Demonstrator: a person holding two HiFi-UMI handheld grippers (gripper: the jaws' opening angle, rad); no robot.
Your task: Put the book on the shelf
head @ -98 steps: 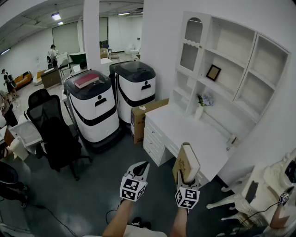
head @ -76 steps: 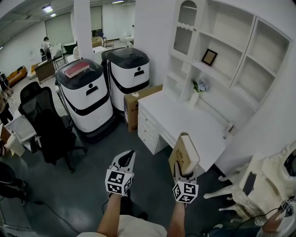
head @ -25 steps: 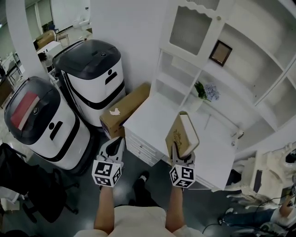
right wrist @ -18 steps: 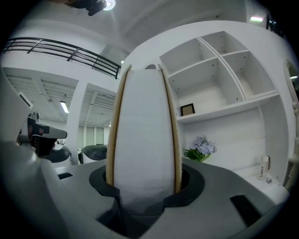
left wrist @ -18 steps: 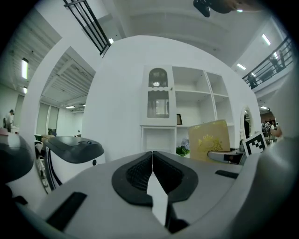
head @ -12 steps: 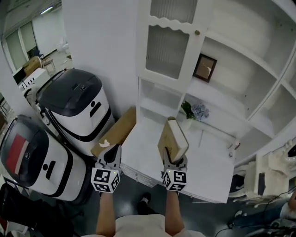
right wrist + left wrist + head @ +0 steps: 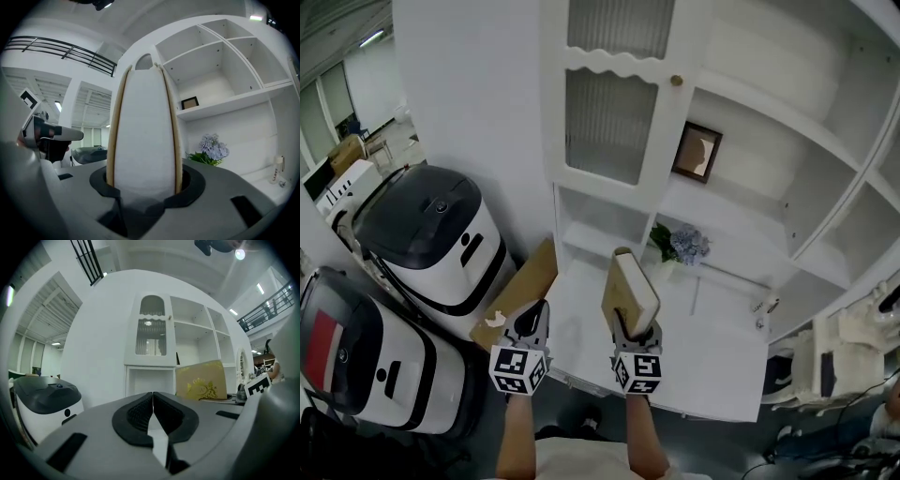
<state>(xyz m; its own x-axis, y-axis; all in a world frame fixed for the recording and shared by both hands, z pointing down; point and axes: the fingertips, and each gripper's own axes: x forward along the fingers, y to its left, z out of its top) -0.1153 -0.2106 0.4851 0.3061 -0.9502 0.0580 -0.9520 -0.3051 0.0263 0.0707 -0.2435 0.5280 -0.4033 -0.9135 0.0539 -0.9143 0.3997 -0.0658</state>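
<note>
Head view, lower centre: right gripper (image 7: 636,339) level, clamping the upright book (image 7: 630,289); left gripper (image 7: 529,330) alongside, jaws together, empty.

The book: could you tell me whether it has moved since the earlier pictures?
Yes. The book was short of the desk; now it is over the desk, close to the flowers.

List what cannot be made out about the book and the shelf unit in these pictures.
- Book cover's gold print: too small, left gripper view.
- Cupboard contents: ribbed glass door blurs them, head view.
- Shelf unit right end: cut by head view's edge.
</note>
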